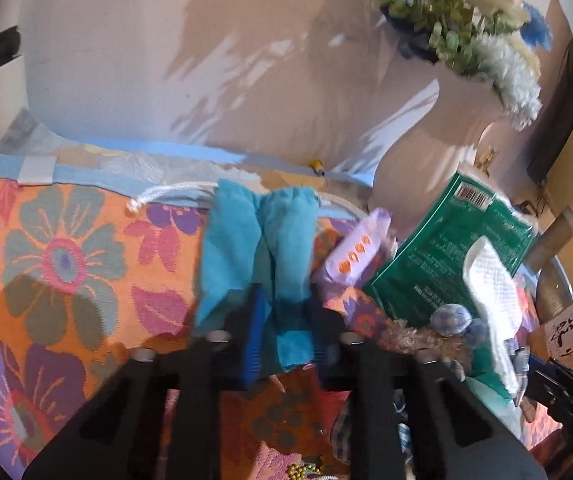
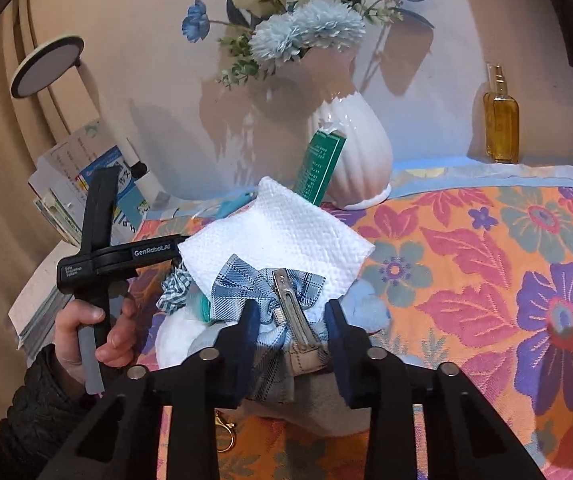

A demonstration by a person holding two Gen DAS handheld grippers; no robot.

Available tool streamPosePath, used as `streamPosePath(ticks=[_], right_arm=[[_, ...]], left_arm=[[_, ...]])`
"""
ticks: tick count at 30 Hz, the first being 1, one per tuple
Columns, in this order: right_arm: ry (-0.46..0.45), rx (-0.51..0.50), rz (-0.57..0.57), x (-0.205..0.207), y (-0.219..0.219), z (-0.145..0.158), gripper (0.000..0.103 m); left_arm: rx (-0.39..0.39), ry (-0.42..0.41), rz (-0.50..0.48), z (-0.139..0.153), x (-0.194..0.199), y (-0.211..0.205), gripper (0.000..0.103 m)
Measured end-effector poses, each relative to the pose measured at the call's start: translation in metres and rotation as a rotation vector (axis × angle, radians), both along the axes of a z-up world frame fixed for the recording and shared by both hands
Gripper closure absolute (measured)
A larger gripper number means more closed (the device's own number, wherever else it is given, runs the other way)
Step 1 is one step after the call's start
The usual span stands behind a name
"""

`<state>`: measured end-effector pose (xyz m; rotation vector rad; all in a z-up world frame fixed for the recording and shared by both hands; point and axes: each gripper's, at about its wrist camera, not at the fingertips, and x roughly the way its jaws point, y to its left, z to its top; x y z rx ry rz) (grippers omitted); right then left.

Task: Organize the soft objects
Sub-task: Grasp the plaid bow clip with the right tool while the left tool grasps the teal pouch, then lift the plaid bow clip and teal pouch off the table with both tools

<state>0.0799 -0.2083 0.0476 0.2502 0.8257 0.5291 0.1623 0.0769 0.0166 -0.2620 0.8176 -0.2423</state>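
In the left wrist view my left gripper (image 1: 286, 320) is shut on the near end of a teal drawstring pouch (image 1: 286, 232), which lies on the floral cloth (image 1: 66, 260); its white cord (image 1: 166, 194) trails to the left. In the right wrist view my right gripper (image 2: 291, 320) is shut on a blue plaid bow hair clip (image 2: 246, 284), its metal clip (image 2: 292, 304) facing up between the pads. The bow sits on a pile of soft things, partly over a white paper towel (image 2: 278, 228). A hand (image 2: 82, 320) holds the left gripper's handle (image 2: 102, 264) at the left.
A white vase of flowers (image 2: 358, 148) stands at the back, with a green pack (image 2: 322, 164) leaning on it. An amber bottle (image 2: 500, 120) is at the back right. A purple tissue pack (image 1: 356, 252) lies right of the pouch. Papers are stacked at the left edge (image 2: 66, 200).
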Motion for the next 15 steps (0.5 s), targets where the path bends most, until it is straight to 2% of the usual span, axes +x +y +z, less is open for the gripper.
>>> streamPosePath(ticks=[1, 4, 8, 9, 11, 12, 13, 14, 15], right_arm=[[-0.003, 0.007, -0.008, 0.0, -0.002, 0.0, 0.081], [-0.004, 0.033, -0.033, -0.001, -0.011, 0.001, 0.086], [0.022, 0.085, -0.035, -0.001, -0.02, 0.0, 0.084], [0.046, 0.098, -0.029, 0.002, -0.02, -0.003, 0.08], [0.074, 0.113, -0.032, 0.005, -0.022, -0.007, 0.065], [0.073, 0.114, -0.036, 0.005, -0.022, -0.006, 0.044], [0.064, 0.114, -0.042, 0.005, -0.022, -0.005, 0.031], [0.05, 0.109, -0.047, 0.004, -0.022, -0.003, 0.03], [0.035, 0.101, -0.046, 0.003, -0.02, 0.0, 0.03]], left_arm=[[-0.005, -0.018, 0.011, 0.003, -0.004, 0.002, 0.091], [-0.013, -0.044, 0.041, 0.009, -0.015, 0.008, 0.092], [-0.012, -0.005, 0.047, 0.005, -0.012, 0.013, 0.088], [-0.004, 0.023, 0.057, 0.002, -0.009, 0.012, 0.081], [0.031, 0.047, 0.079, -0.001, -0.004, 0.01, 0.056], [0.049, 0.043, 0.085, -0.002, -0.003, 0.008, 0.05], [0.079, 0.034, 0.098, -0.001, -0.003, 0.006, 0.03], [0.118, 0.031, 0.125, -0.001, -0.002, 0.005, 0.014], [0.16, 0.033, 0.162, -0.001, 0.0, 0.004, 0.012]])
